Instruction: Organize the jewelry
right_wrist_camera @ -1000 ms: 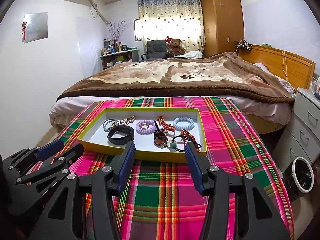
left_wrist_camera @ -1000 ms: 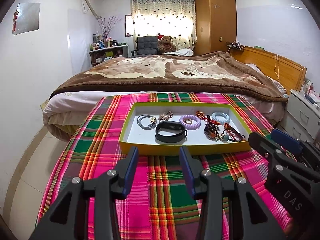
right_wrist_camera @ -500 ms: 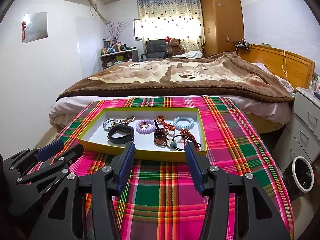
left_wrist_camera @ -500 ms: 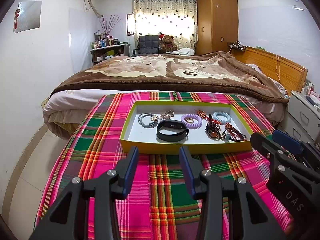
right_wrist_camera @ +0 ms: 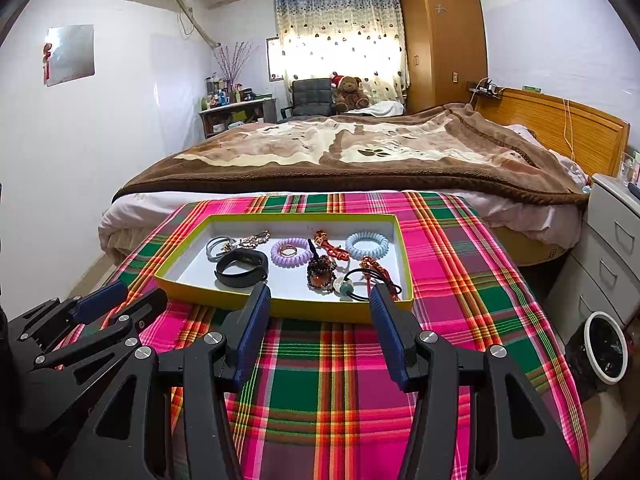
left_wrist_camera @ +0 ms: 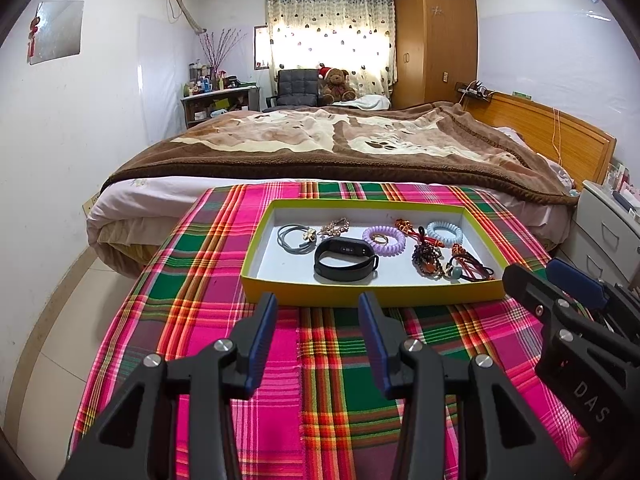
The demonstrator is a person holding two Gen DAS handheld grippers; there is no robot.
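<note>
A yellow-rimmed tray [left_wrist_camera: 372,294] [right_wrist_camera: 280,306] sits on a plaid cloth and holds a black wristband [left_wrist_camera: 346,265] [right_wrist_camera: 241,267], a purple coil tie [left_wrist_camera: 384,240] [right_wrist_camera: 291,252], a blue coil tie [left_wrist_camera: 444,233] [right_wrist_camera: 367,245], grey hair ties [left_wrist_camera: 291,238], a gold chain [left_wrist_camera: 334,226], a beaded bracelet [left_wrist_camera: 428,258] [right_wrist_camera: 321,274] and red cords [right_wrist_camera: 374,268]. My left gripper [left_wrist_camera: 316,308] is open and empty just short of the tray's near wall. My right gripper [right_wrist_camera: 318,300] is open and empty at the near wall too.
The plaid-covered table [left_wrist_camera: 200,320] ends at a bed [left_wrist_camera: 340,148] behind the tray. A white nightstand [right_wrist_camera: 612,248] and a waste bin [right_wrist_camera: 604,346] stand at the right. The other gripper shows at each view's edge [left_wrist_camera: 568,320] [right_wrist_camera: 88,320].
Both grippers stay open and nearly still. The left wrist view has drifted slightly, so the tray sits a little further right and lower.
</note>
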